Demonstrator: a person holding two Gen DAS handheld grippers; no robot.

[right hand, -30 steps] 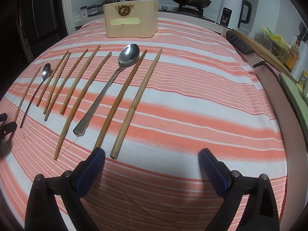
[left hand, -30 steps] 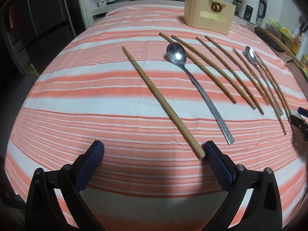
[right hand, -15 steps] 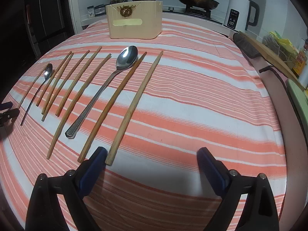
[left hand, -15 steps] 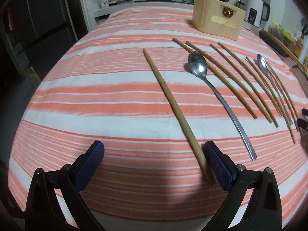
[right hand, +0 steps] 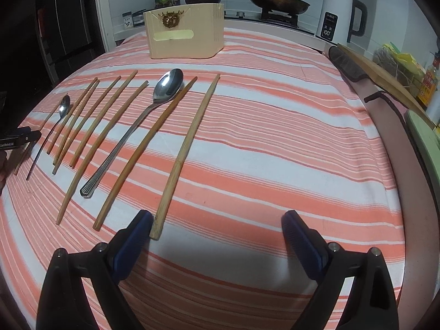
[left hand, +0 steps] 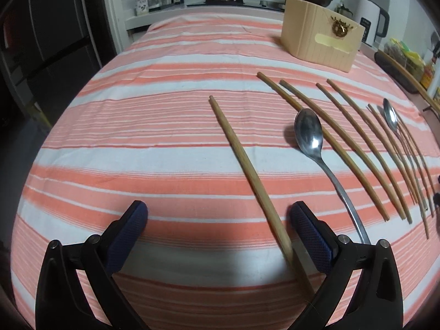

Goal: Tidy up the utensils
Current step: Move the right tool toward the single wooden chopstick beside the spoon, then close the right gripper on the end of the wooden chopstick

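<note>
Left gripper [left hand: 217, 225]: jaws spread wide, low over the striped surface [left hand: 137, 143], straddling the near end of one wooden chopstick [left hand: 247, 165]. Right gripper [right hand: 217, 233]: jaws likewise released, another chopstick [right hand: 187, 148] ending just beside its left fingertip. Between them, more chopsticks and two spoons in a row; large spoon [right hand: 165, 88] mid-surface. Beige holder [right hand: 187, 35] near the far edge.

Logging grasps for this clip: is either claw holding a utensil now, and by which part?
Nothing is held. The left claw and right claw are both open above the tablecloth.
</note>
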